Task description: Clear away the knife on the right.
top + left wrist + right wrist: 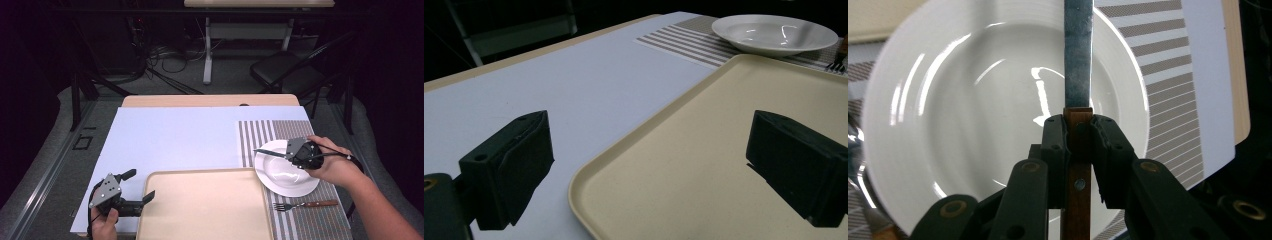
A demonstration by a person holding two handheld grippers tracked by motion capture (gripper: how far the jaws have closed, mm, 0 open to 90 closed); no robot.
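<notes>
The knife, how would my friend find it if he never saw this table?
Look at the striped placemat with the white plate. Above that plate, the right gripper holds the knife. Unlike the fork lying flat below, it's gripped by its wooden handle.

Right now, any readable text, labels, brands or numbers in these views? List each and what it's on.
None readable. The knife, held in the right gripper, the plate, fork, tray, striped placemat and left gripper all show plain surfaces, no print, logo or number.

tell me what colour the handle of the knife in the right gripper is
Brown wood, with a metal rivet, on the knife; clearest in the right gripper view.
</notes>
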